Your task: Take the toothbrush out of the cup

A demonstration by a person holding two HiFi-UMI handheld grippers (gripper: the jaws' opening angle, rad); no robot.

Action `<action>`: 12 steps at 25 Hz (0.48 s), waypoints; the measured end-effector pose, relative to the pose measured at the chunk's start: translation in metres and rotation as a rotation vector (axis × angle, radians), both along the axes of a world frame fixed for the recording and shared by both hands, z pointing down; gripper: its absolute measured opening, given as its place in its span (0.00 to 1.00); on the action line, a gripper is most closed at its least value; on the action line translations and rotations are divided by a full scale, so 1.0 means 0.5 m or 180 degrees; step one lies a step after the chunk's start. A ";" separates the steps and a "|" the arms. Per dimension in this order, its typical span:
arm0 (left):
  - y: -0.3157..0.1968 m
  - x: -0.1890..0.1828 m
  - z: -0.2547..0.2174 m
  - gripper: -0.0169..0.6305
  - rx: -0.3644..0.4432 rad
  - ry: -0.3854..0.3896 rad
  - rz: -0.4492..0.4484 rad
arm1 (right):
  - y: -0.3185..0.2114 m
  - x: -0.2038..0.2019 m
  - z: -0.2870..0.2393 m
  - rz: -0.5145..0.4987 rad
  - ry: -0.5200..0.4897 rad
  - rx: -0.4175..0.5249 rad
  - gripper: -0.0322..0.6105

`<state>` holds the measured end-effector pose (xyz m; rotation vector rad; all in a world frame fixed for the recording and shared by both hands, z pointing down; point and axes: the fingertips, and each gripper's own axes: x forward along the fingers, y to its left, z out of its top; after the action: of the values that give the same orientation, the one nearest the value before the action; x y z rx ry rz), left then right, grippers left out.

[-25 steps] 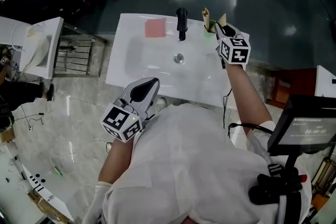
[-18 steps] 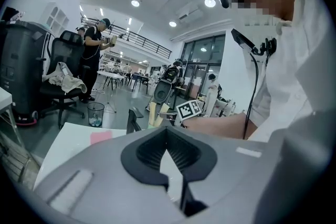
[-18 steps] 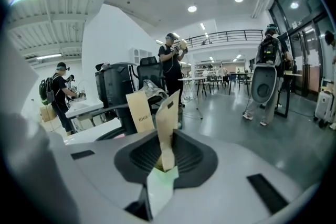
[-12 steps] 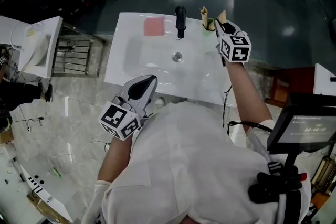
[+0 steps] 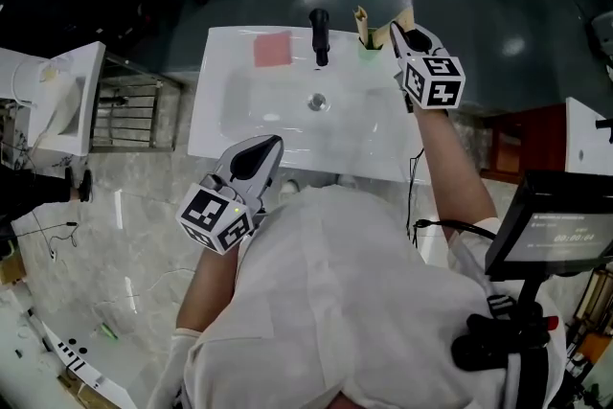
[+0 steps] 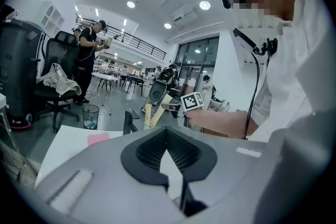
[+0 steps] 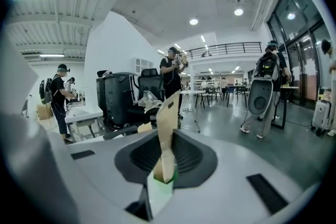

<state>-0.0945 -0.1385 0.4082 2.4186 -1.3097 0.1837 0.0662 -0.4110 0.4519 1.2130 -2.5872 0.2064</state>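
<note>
- Two grey hand-held tongs are in view. Each carries a cube of black-and-white square markers [image 5: 434,79], which are patterns only, with no letters.
- Right tongs [image 5: 397,32] reach over the back right corner of the white ceramic washbasin [image 5: 215,124]. Their jaws have just been closing and are clamped on the tan paper-wrapped toothbrush [image 7: 167,128], which stands upright between the pads.
- In the right gripper view the toothbrush's lower end meets the mouth of the small pale green cup [image 7: 157,194]. I cannot tell whether it has cleared the rim.
- The cup stands on the basin's back ledge, to the right of the black tap [image 5: 319,35]. A second tan paper packet [image 5: 362,22] leans out of it.
- A flat pink square [image 5: 272,49] lies on the ledge to the left of the tap.
- Left tongs [image 6: 168,150] hang near the basin's front edge, well apart from the cup, with their jaws together on nothing.
- A small dark mark near the wrapper's top is too small to read. The dark screen [image 5: 560,230] at the person's right bears pale digits too blurred to read.
</note>
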 end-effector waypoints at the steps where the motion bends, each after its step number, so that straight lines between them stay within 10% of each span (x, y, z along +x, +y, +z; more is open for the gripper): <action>1: 0.002 0.000 0.000 0.04 0.0005 0.0007 0.0020 | 0.004 0.002 -0.009 0.0015 -0.0007 0.0019 0.13; 12: 0.022 -0.004 -0.004 0.04 0.0092 0.0053 0.0251 | 0.070 0.026 -0.094 0.0123 -0.0037 0.0230 0.13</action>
<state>-0.0967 -0.1274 0.4062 2.4926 -1.2187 0.1667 0.0792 -0.3761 0.4050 1.2910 -2.6037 0.1291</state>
